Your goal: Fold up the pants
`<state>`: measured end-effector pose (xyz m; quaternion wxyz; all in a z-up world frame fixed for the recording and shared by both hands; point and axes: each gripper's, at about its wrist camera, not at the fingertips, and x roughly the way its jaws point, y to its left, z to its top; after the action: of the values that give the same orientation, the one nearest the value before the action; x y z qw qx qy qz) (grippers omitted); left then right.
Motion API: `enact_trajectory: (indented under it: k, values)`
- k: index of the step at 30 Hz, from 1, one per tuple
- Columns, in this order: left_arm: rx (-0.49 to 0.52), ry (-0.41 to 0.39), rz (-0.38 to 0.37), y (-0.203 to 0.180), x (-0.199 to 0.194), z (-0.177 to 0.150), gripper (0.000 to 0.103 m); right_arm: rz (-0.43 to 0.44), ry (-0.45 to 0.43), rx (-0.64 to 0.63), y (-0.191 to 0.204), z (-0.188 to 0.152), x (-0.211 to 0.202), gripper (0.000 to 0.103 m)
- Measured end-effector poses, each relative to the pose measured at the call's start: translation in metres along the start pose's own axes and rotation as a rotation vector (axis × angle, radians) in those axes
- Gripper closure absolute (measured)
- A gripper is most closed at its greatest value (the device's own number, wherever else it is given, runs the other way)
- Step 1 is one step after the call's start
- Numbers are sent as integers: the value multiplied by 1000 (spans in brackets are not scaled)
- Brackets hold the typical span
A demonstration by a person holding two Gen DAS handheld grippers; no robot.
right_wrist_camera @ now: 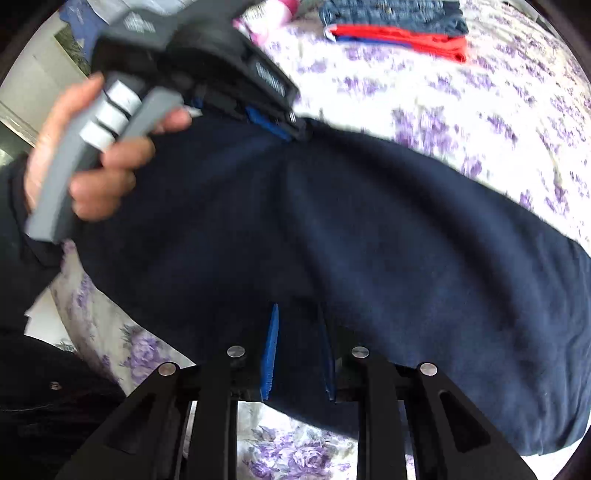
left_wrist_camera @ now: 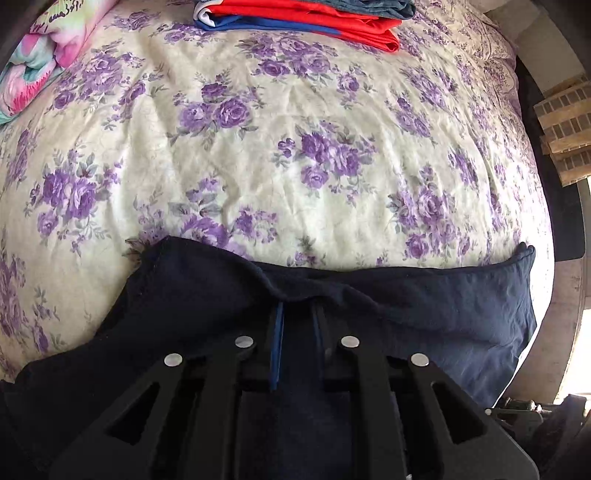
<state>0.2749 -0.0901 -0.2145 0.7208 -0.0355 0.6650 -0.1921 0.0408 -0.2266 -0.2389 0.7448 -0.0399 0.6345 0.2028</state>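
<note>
The dark navy pants (left_wrist_camera: 443, 314) lie across the near part of a bed with a purple-flowered cover (left_wrist_camera: 258, 147). My left gripper (left_wrist_camera: 297, 317) is shut on the pants' edge, the cloth bunched between its blue pads. In the right wrist view the pants (right_wrist_camera: 388, 240) hang spread and lifted over the bed. My right gripper (right_wrist_camera: 297, 325) is shut on their near edge. The left gripper (right_wrist_camera: 280, 129), held in a hand (right_wrist_camera: 92, 177), grips the far edge in that view.
A stack of folded clothes, red, blue and denim (left_wrist_camera: 314, 18), sits at the far side of the bed; it also shows in the right wrist view (right_wrist_camera: 399, 29). A folded pink and green blanket (left_wrist_camera: 40, 55) lies at the far left. The bed's right edge (left_wrist_camera: 535, 184) drops off.
</note>
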Motion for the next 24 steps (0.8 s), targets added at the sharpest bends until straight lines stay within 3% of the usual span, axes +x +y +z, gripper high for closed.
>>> enact_trajectory:
  k: [5,12,15,19,23,24]
  values:
    - [-23,-1,-25,12,-6,-6,91,-45,3,-16,7,5,6,82]
    - [-24,-14,31,0,-12,-14,91,-69,14,-16,17,2,-4,81]
    - [19,-34,31,-9,-35,-41,91,-79,-14,18,13,-8,-14,81]
    - [85,-47,28,-17,-59,-103,91,-25,-2,92,0,-13,-5,81]
    - [52,65,66,-1,-26,-147,92,20,-15,85,-2,-11,-11,70]
    - [38,45,50,4,-23,-152,92,33,-36,102,-8,-11,-20,70]
